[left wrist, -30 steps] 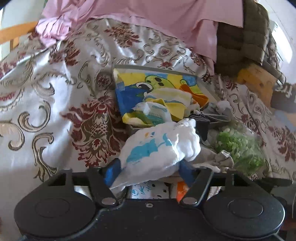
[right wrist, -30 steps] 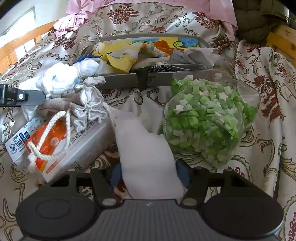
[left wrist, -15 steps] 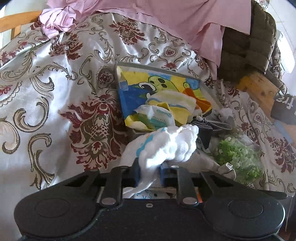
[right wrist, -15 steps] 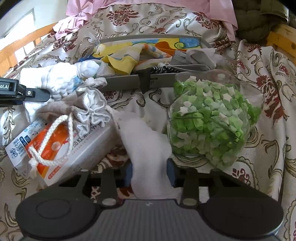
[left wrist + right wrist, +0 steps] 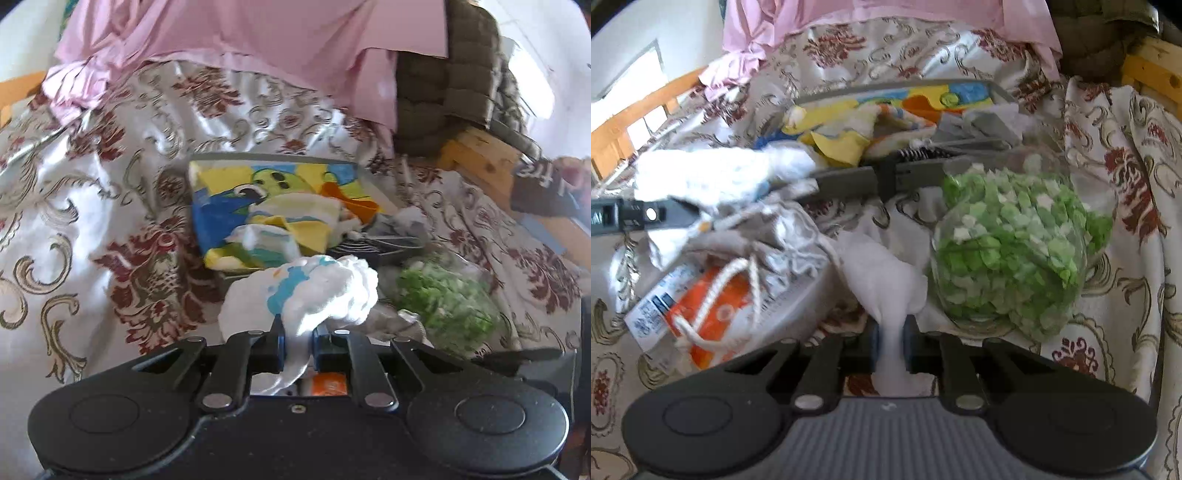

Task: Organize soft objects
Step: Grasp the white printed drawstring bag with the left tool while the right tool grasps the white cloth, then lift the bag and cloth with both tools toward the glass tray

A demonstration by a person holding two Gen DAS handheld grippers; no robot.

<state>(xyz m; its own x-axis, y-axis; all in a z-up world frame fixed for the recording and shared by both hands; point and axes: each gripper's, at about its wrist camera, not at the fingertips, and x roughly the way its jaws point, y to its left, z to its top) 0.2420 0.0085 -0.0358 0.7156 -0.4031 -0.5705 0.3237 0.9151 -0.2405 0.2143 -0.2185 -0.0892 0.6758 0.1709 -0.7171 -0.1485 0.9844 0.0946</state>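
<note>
Grasp step: left gripper (image 5: pixel 298 347) pinches the white printed cloth (image 5: pixel 314 291), jaws just closed; right gripper (image 5: pixel 890 347) likewise clamps the plain white cloth (image 5: pixel 882 280). Next: lift both toward the grey bin (image 5: pixel 849 177) at 12 o'clock.

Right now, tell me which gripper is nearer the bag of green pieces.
Right. The right gripper, shut on a white cloth, sits just beside the bag; the left gripper holds its printed cloth farther off.

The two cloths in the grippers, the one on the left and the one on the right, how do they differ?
The printed white cloth in the left gripper carries blue and orange marks; the plain white cloth in the right gripper has none. The printed white cloth is bunched into a lump, the plain white cloth trails flatter over the bedspread. Both are white, soft and pinched at one end.
</note>
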